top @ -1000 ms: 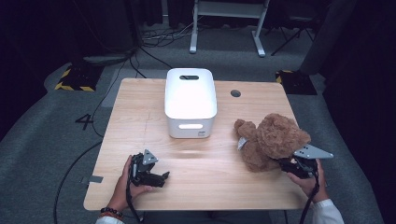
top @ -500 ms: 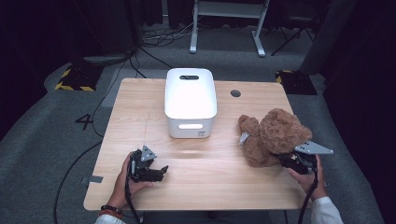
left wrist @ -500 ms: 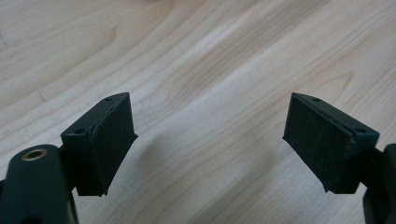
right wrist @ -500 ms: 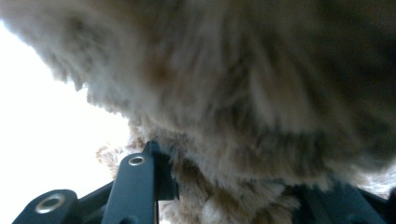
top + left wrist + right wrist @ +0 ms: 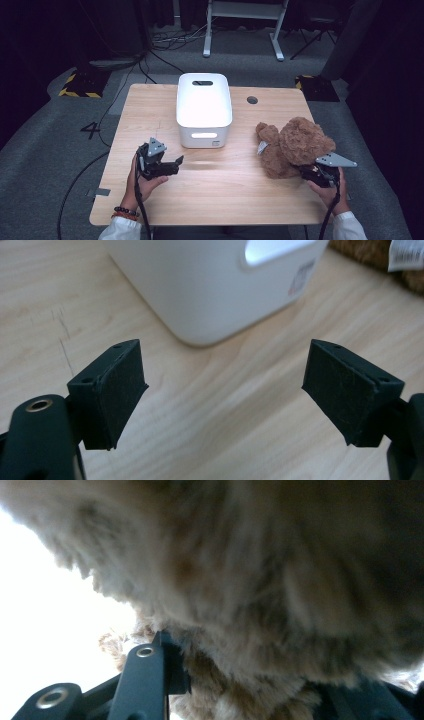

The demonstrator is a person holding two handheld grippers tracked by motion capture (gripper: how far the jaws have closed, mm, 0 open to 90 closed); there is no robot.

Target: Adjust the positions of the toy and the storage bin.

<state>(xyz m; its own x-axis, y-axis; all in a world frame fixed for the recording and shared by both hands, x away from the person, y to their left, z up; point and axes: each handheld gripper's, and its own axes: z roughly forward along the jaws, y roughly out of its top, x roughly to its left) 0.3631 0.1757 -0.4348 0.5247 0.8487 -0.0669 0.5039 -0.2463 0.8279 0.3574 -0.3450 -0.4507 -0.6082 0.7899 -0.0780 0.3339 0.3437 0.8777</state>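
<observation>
The left gripper (image 5: 172, 164) rose off the table (image 5: 220, 200) with its empty jaws closing partway, while the teddy bear (image 5: 295, 145) shifted slightly toward the box (image 5: 204, 107).

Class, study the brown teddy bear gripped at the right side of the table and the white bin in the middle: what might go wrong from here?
1. The right tool pinches only plush at the teddy bear's lower edge, so the soft fur may slip free when lifted.
2. The bear looks wide against the white bin's opening, so it could catch on the rim.
3. The left tool is open and holds nothing, so the light bin may slide if bumped.
</observation>
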